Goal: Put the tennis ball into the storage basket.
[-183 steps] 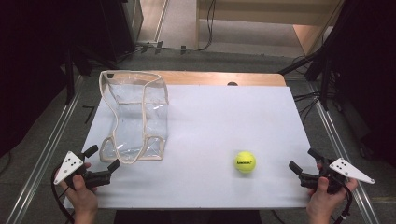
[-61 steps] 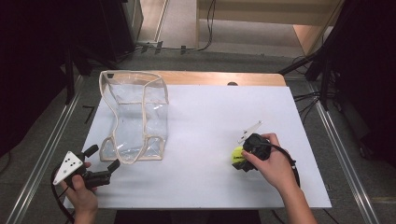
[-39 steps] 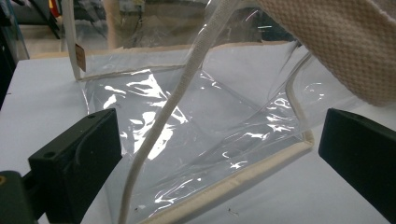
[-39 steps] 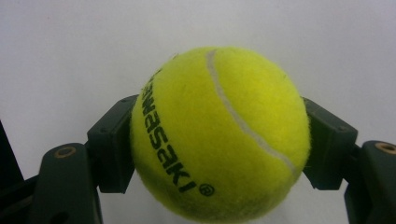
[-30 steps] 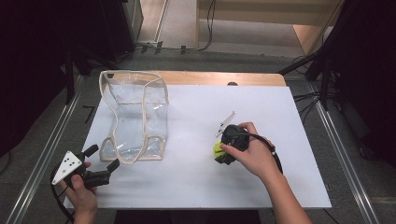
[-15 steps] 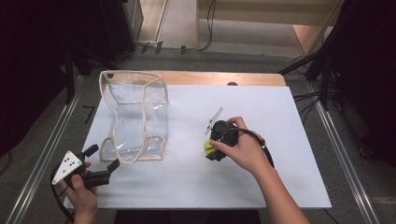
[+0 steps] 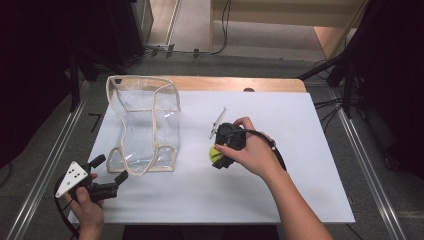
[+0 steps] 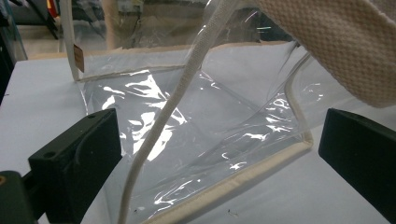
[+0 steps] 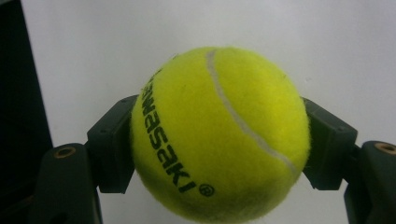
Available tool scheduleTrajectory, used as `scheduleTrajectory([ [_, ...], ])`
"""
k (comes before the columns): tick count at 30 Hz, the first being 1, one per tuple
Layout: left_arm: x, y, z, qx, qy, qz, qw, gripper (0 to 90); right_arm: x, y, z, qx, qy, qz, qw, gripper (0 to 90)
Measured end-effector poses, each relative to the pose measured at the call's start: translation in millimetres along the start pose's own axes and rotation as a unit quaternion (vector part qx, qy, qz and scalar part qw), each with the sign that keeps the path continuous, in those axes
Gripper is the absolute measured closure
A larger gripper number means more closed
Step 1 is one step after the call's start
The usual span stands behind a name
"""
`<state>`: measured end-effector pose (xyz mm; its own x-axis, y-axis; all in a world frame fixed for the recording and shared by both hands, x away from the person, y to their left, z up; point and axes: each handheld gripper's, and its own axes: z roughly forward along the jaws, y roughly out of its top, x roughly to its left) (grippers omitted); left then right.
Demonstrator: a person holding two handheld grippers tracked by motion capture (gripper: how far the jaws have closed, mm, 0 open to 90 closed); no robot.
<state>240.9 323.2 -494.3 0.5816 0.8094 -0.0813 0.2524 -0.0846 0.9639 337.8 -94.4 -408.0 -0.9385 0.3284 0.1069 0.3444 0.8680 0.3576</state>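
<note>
A white table (image 7: 310, 150) fills the middle of the high view, dark floor around it. At centre frame, the right gripper (image 7: 219, 156) has its 2 jaws clamped on a yellow tennis ball (image 9: 219, 135). A clear bag (image 7: 145, 125) stands upper left. The left gripper (image 7: 111, 175), lower left, gapes wide, holding nothing.
</note>
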Motion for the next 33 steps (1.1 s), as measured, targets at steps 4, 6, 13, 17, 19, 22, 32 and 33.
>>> scheduleTrajectory([
  [4, 0.2, 0.0, -0.1, 0.0, -0.001, 0.0, 1.0, 0.0, -0.2, 7.1, -3.5, -0.006, 0.005, -0.006, 0.9999, 23.3],
  [6, 0.1, 0.1, 0.0, 0.0, -0.001, 0.0, 1.0, 0.0, 0.0, 10.2, -4.9, -0.008, 0.009, -0.007, 0.9999, 23.3],
  [13, 0.4, 0.0, -0.2, -0.001, -0.002, -0.001, 1.0, 0.0, 0.7, 19.4, -7.3, -0.012, 0.008, -0.009, 0.9999, 23.3],
  [17, 0.4, -0.1, -0.2, -0.001, -0.002, -0.001, 1.0, 0.0, 1.2, 24.8, -8.0, -0.016, 0.009, -0.013, 0.9997, 23.3],
  [19, 0.5, -0.1, -0.5, -0.001, -0.001, -0.001, 1.0, 0.0, 1.6, 28.1, -9.1, -0.015, 0.007, -0.015, 0.9997, 23.3],
  [22, 0.5, -0.1, -0.5, -0.001, -0.001, -0.001, 1.0, 0.0, 1.9, 31.7, -10.9, -0.014, 0.007, -0.018, 0.9997, 23.3],
  [32, 0.6, 0.0, -0.7, -0.001, -0.002, -0.001, 1.0, 0.0, 4.5, 50.7, -15.8, -0.017, 0.009, -0.025, 0.9995, 23.4],
  [33, 0.6, 0.0, -0.7, -0.001, -0.002, -0.001, 1.0, 0.0, 4.5, 50.7, -15.8, -0.017, 0.009, -0.025, 0.9995, 23.4],
])
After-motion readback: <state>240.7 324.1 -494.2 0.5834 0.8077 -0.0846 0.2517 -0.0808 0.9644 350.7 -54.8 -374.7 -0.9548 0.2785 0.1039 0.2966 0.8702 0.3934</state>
